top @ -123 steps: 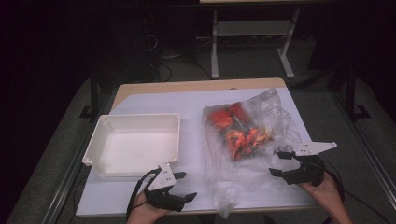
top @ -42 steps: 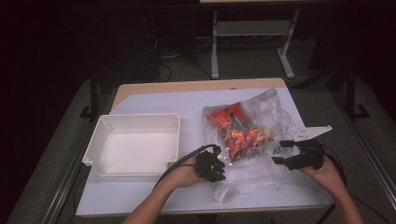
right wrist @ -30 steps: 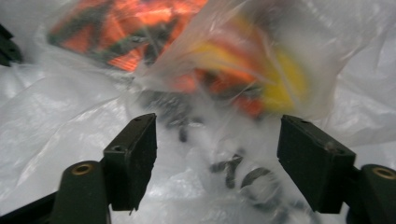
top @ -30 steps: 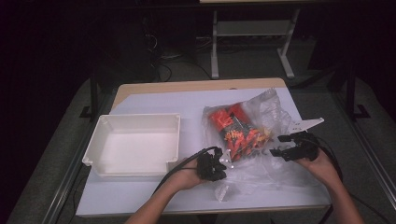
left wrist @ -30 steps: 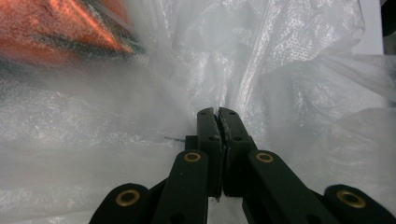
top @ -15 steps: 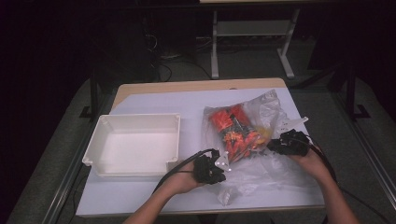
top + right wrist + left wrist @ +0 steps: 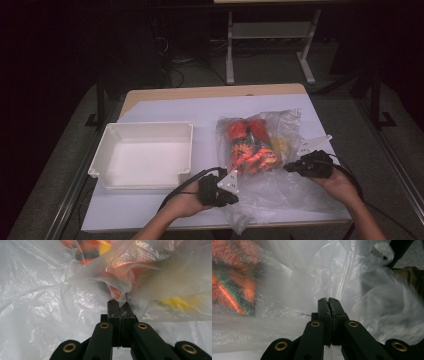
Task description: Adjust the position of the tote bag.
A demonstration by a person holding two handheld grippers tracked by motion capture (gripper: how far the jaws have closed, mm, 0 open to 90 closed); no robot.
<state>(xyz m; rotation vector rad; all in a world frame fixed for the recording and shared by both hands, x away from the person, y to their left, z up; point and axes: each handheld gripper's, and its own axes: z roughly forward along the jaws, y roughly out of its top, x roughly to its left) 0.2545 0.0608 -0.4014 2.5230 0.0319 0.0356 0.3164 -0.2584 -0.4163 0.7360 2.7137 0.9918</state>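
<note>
At the left of the table sits my white tray [image 7: 107, 150], a shallow square tub with nothing in it. Just right of its near corner, my left gripper [image 7: 229, 189] has its jaws pressed together on a fold of the clear bag [image 7: 287, 187], at the bag's near left edge; in the left gripper view the film is pinched right between the pads. The bag lies right of the tray, crumpled and spread toward the near edge. Inside it, bunched at the far end, are red and orange toys [image 7: 250, 145] with a bit of yellow among them; I cannot tell what they are. At the bag's right side my right gripper [image 7: 291, 168] has just been closing, and its jaws are now clamped on a pucker of the film, beside the toys.

The table [image 7: 210, 92] is wooden, covered by a pale sheet [image 7: 165, 210] on which tray and bag rest. Beyond it the room is dark: grey floor, a metal stand [image 7: 270, 35] at the far side, cables on the ground.
</note>
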